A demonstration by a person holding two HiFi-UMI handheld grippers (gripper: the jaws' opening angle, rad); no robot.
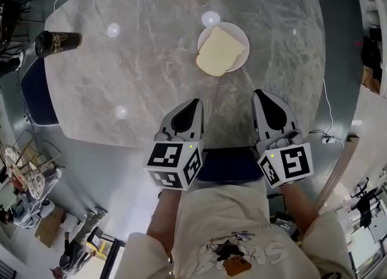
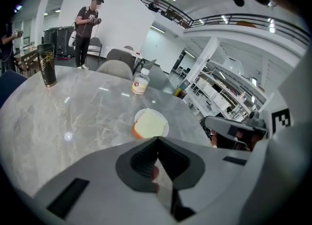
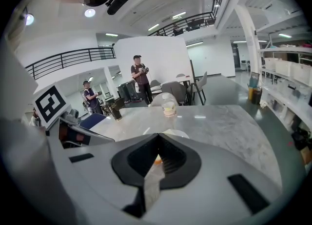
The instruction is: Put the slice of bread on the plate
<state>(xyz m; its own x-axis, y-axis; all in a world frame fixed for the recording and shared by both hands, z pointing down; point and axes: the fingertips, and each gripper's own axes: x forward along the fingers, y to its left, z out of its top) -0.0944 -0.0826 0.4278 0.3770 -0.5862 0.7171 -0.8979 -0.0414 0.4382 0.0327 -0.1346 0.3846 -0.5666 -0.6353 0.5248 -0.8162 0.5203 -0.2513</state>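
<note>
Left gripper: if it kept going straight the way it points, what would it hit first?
Probably the slice of bread on the white plate, straight beyond the shut tips of the left gripper; depth is unclear, so it may meet the marble table just before it.

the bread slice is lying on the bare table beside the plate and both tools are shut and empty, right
No: the head view shows the bread slice lying on the plate, not beside it. The left tool and right tool are shut and empty.
</note>
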